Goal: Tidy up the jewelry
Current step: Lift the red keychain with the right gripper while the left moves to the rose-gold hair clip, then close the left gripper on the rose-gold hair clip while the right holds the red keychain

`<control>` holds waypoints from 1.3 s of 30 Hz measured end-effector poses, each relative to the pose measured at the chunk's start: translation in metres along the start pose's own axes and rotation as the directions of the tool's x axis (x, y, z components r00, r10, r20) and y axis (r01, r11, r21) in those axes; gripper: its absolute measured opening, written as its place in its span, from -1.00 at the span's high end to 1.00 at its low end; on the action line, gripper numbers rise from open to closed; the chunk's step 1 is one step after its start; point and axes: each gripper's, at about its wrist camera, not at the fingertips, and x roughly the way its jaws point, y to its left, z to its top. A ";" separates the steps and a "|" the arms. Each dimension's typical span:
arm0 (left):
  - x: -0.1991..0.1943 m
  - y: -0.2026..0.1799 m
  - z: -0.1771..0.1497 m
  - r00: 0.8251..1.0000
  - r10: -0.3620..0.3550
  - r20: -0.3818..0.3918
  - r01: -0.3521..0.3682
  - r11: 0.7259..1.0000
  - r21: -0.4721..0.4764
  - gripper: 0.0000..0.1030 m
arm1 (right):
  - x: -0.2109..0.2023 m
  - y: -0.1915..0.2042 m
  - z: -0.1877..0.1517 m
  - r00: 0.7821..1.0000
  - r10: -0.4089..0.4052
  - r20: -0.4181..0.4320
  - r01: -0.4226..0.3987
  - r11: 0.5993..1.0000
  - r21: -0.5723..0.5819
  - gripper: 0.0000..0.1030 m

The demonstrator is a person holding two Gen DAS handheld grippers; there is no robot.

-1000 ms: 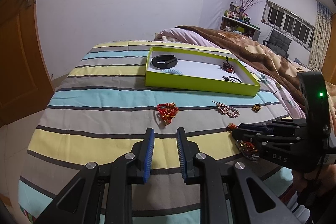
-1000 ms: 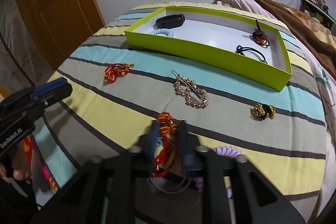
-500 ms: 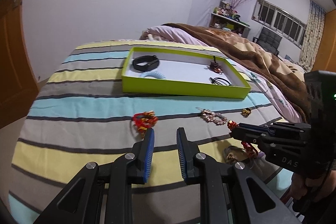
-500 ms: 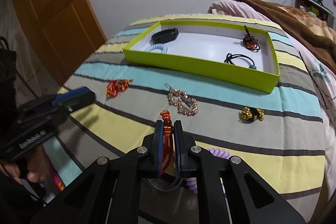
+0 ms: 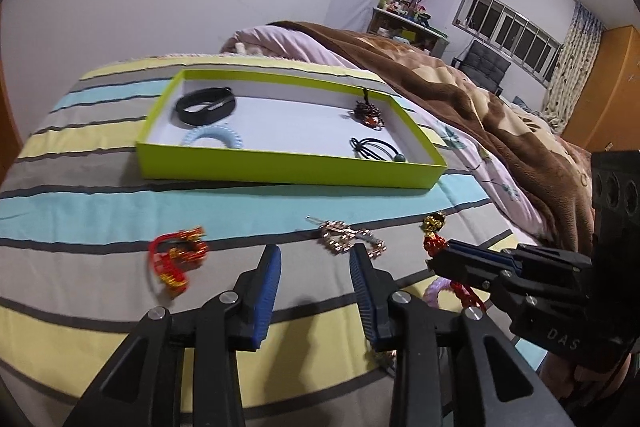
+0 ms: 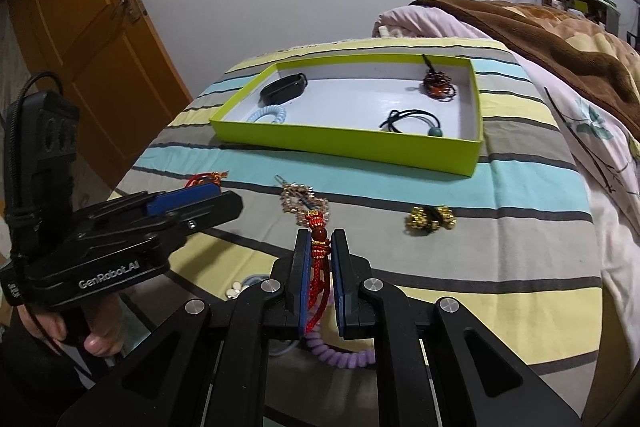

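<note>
A lime green tray sits on the striped bedspread and holds a black band, a light blue coil tie, a beaded charm and a black hair tie. My right gripper is shut on a red knotted cord charm, lifted off the bed; it shows in the left wrist view. My left gripper is open and empty above the bed. A red and gold bracelet, a rhinestone hair clip and a gold hair tie lie loose.
A purple coil tie lies under my right gripper. A brown blanket covers the bed to the right. An orange door stands at the left. The bed's edge is close in front of both grippers.
My right gripper closed on the red cord charm and lifted it off the bed. My left gripper opened wider and moved right, toward the rhinestone clip.
</note>
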 end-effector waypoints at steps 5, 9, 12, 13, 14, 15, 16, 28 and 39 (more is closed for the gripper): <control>0.021 -0.002 0.009 0.999 -0.023 -0.031 0.022 0.999 -0.035 0.26 | -0.004 -0.009 0.000 1.000 -0.002 0.009 0.002 1.000 0.015 0.81; 0.036 -0.001 0.015 0.998 -0.031 -0.054 0.027 0.997 -0.068 0.12 | -0.006 -0.014 -0.001 1.000 -0.001 0.013 0.001 1.000 0.024 0.81; 0.045 -0.003 0.017 0.998 -0.018 -0.059 0.013 0.997 -0.077 0.12 | -0.006 -0.019 -0.001 1.000 -0.002 0.015 0.002 0.999 0.033 0.81; 0.048 -0.005 0.018 0.998 -0.007 -0.060 0.003 0.997 -0.073 0.12 | -0.006 -0.021 -0.001 1.000 -0.003 0.015 0.003 0.999 0.036 0.81; 0.049 -0.006 0.019 0.998 0.000 -0.060 -0.005 0.997 -0.072 0.12 | -0.006 -0.022 -0.001 1.000 -0.004 0.016 0.003 0.999 0.040 0.81; 0.051 -0.008 0.020 0.998 0.008 -0.059 -0.012 0.998 -0.068 0.12 | -0.006 -0.024 -0.001 1.000 -0.005 0.016 0.004 0.999 0.042 0.81; 0.052 -0.009 0.020 0.998 0.019 -0.059 -0.022 0.998 -0.061 0.12 | -0.007 -0.025 -0.001 1.000 -0.006 0.017 0.005 0.999 0.045 0.81; 0.047 -0.019 0.016 0.995 0.085 -0.045 -0.086 0.996 -0.005 0.62 | -0.013 -0.031 -0.003 1.000 -0.014 0.027 0.013 0.998 0.056 0.81; 0.021 -0.024 0.013 0.999 0.037 0.002 -0.037 0.999 0.019 0.86 | -0.020 -0.027 -0.004 0.999 -0.024 0.039 0.023 0.999 0.050 0.81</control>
